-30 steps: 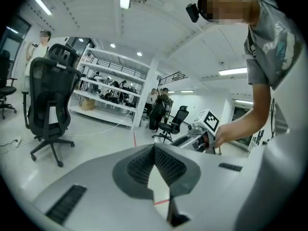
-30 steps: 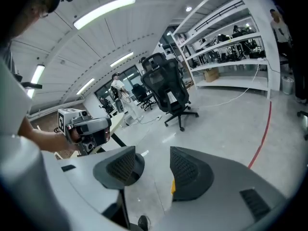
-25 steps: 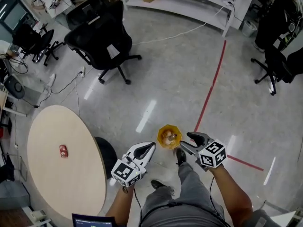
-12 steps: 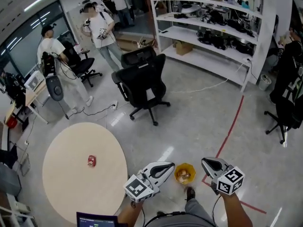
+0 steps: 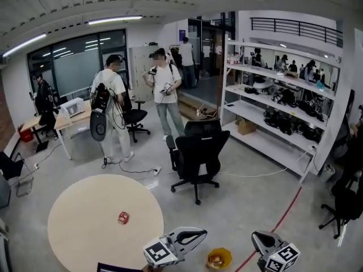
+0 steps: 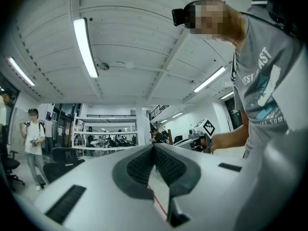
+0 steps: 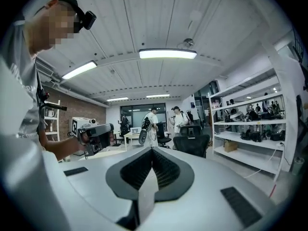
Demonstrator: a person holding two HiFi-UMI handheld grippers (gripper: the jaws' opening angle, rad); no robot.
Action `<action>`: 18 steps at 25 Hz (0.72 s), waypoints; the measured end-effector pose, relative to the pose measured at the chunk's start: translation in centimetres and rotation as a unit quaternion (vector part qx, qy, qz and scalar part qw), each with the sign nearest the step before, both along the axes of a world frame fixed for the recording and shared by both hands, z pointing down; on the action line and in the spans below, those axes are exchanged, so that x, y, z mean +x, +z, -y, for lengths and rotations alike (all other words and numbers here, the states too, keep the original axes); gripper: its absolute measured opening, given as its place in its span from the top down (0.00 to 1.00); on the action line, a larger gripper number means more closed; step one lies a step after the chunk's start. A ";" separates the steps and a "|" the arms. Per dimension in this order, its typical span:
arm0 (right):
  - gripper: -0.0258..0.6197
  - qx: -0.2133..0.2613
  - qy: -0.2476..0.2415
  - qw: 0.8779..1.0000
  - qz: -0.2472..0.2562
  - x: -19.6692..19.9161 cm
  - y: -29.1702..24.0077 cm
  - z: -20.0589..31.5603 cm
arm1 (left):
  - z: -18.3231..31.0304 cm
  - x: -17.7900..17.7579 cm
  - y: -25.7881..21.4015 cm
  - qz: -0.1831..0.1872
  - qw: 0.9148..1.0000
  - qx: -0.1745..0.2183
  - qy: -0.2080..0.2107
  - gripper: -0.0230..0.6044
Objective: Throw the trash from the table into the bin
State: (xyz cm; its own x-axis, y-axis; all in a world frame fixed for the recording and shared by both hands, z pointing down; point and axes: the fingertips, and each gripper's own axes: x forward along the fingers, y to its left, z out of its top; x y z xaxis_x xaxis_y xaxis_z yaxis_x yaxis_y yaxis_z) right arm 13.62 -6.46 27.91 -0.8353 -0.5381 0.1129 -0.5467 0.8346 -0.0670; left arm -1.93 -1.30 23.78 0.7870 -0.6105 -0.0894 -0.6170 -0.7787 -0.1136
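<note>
Both grippers have come up from low over the bin to roughly level, and the view has swung with them, off the floor and out across the room. The right jaws, which stood apart above the bin a second ago, are now together.

The round table (image 5: 68, 208) fills the lower left, its top bare but for one small item. Beyond it a black office chair (image 5: 195, 152) stands on the open floor, with people well back by the desks. The yellow bin (image 5: 219, 258) sits on the floor at the bottom edge, between the two grippers, with something pale showing inside it.

The left gripper (image 5: 198, 234) has its jaws pressed together with nothing between them, and it points out over the floor just past the table's near edge. The right gripper (image 5: 259, 238), on the far side of the bin, is closed and empty too.

What is left of the job, as I read it, is the small red piece of trash (image 5: 123, 217), lying alone near the middle of the table. It lies to the left of the left gripper and a little further out, so the left is plainly the nearer hand. That gripper would have to swing left and open first. The piece is too small to tell which way its long side runs.
</note>
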 end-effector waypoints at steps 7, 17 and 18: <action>0.94 0.043 -0.027 0.999 0.006 -2.9 -2.7 -2.9 | -3.8 -3.5 -0.8 -0.022 0.999 0.023 -0.028 0.90; 0.94 0.067 -0.049 0.997 -0.002 -8.3 -3.1 -5.7 | -7.9 -10.0 -1.8 -0.028 0.996 0.052 -0.069 0.90; 0.94 0.069 -0.053 0.996 -0.003 -9.0 -3.3 -6.1 | -8.4 -10.8 -1.9 -0.030 0.995 0.053 -0.074 0.90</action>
State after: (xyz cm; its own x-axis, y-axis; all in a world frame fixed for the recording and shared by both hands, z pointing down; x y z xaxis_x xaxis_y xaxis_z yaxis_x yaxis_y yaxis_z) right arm 4.60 -0.38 24.63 -0.8879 -0.4574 0.0488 -0.4548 0.8888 0.0560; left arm -12.71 7.10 21.87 0.6809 -0.7033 -0.2041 -0.7317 -0.6650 -0.1497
